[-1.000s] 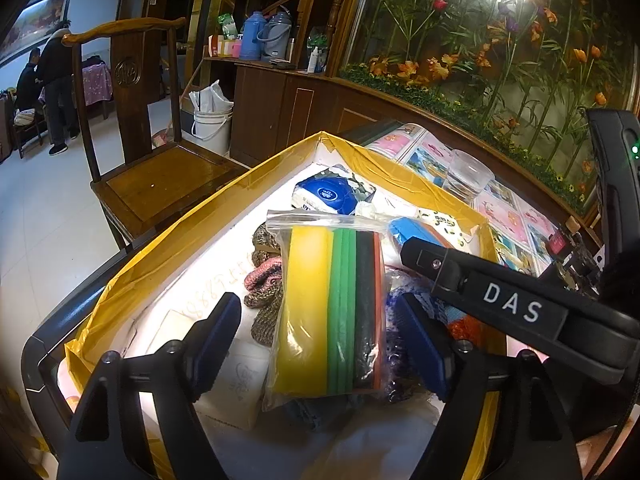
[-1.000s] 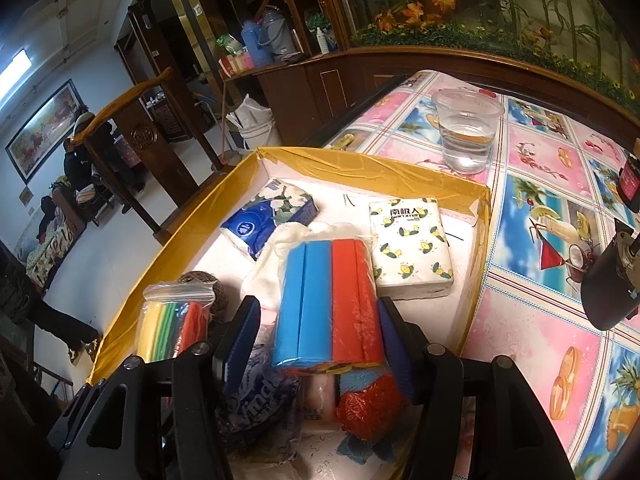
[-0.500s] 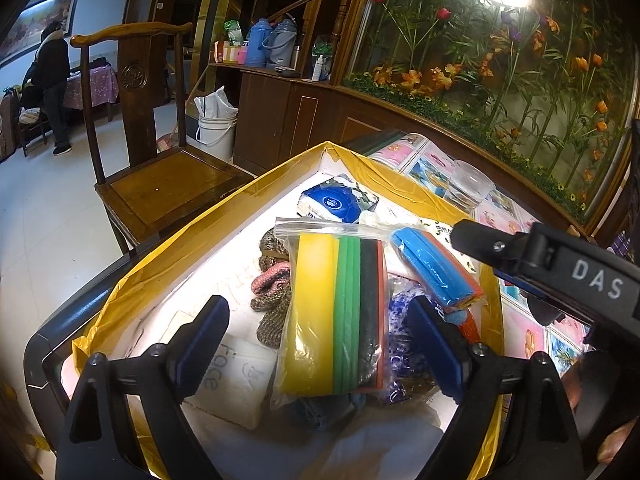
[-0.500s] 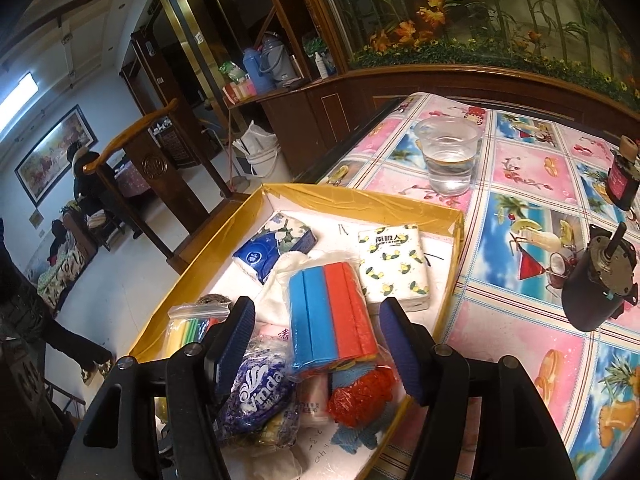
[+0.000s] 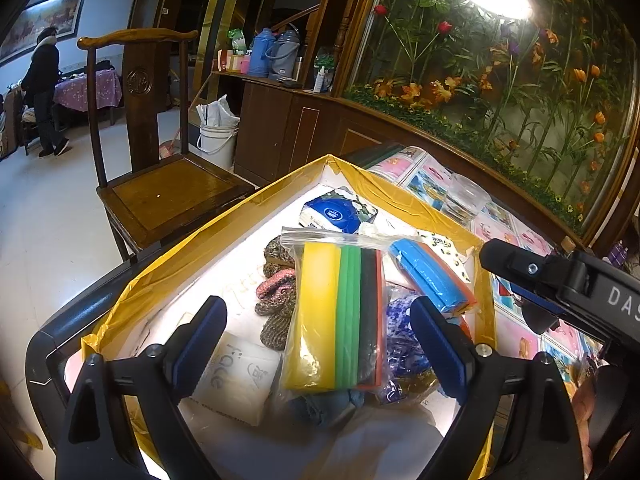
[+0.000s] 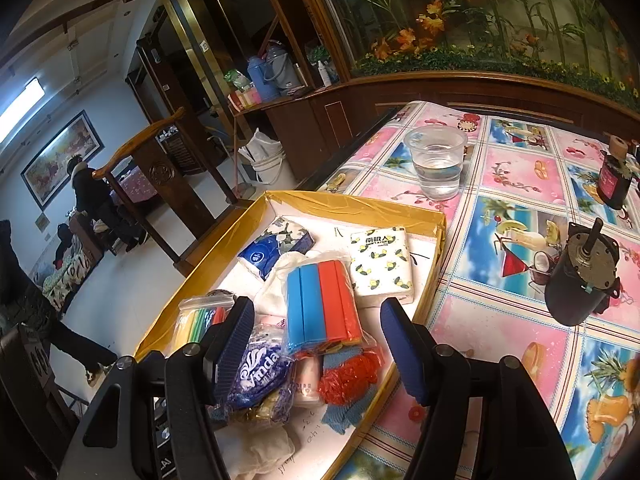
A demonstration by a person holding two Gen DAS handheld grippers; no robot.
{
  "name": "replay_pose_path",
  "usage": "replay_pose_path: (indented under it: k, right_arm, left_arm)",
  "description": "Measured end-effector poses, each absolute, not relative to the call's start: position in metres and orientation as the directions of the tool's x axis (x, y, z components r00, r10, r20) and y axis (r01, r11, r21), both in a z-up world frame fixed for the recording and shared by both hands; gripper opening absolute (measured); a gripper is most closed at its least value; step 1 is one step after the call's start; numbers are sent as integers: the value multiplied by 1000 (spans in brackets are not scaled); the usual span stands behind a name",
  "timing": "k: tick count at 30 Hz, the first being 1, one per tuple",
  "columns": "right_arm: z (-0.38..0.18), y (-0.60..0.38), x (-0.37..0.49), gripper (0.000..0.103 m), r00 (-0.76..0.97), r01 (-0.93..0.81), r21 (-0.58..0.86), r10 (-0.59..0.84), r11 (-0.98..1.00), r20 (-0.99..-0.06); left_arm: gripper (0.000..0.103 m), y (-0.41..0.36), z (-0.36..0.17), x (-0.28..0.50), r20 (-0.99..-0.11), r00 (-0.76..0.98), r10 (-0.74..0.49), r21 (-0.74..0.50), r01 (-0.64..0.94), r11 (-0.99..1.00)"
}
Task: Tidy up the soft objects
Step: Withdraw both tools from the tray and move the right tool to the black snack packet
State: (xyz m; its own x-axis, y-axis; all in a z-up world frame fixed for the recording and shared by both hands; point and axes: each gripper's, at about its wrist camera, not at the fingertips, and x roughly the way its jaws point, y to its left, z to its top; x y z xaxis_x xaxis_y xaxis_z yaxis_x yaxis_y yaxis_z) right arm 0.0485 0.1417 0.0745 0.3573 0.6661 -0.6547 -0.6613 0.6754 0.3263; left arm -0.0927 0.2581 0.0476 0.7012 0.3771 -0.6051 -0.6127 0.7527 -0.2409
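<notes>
The left gripper was opening, releasing the sponge bag at twelve o'clock; the right gripper stood open, empty.

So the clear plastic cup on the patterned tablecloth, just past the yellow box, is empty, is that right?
Not quite. The clear plastic cup does stand on the patterned tablecloth just past the yellow box, but it is not empty: it holds water in its lower part. The right wrist view shows the waterline plainly.
</notes>
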Motion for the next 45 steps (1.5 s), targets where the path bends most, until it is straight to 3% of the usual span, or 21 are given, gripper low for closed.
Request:
replay_pose_path:
  k: [22,38,45]
  right_arm:
    - [72,99,28,70,361,-686,287,655,669,-664]
    - [78,-33,38,74,444,-593,326,637,736,-630]
    - [84,-100,50,76,510,-524,337,605,783,-612]
  left_arm:
    - [93,241,52,-97,-584,674,454,-165,-645,746]
    - [93,199,51,-99,-597,675,433,-109,-604,790]
    - [93,146,60,-101,-540,739,404,-72,-518,852]
